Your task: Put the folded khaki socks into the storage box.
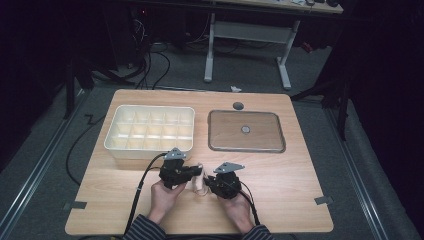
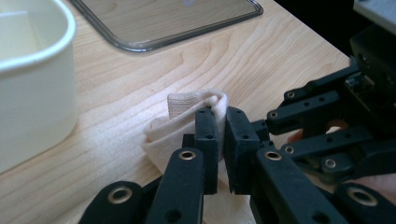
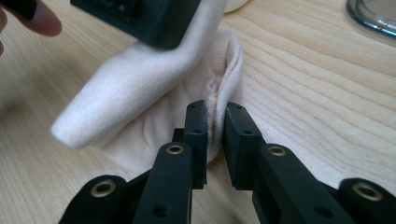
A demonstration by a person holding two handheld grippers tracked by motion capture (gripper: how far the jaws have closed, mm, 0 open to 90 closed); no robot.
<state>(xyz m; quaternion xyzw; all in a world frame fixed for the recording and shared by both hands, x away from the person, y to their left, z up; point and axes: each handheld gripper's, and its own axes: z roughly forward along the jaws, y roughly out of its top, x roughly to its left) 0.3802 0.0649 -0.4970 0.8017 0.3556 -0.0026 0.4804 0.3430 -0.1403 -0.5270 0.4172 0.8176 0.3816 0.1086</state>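
Note:
A cream sock [image 1: 199, 181] lies bunched on the wooden table between my two grippers, near the front edge. My left gripper [image 1: 196, 172] comes in from the left. In the left gripper view its jaws [image 2: 222, 126] are shut on a folded edge of the sock [image 2: 187, 105], whose ribbed cuff sticks up behind them. My right gripper [image 1: 207, 186] meets the sock from the right. In the right gripper view its jaws [image 3: 215, 122] pinch a thin fold of the sock [image 3: 140, 93], with the pads pressing on the fabric. The rest of the sock hangs in a soft roll to the left.
A white box with several compartments [image 1: 150, 131] stands behind the left gripper, its rounded wall [image 2: 32, 84] close by. A shallow clear tray [image 1: 246, 149] lies at the back right with a small round piece [image 1: 245, 129] in it. Bare wood stretches to the right.

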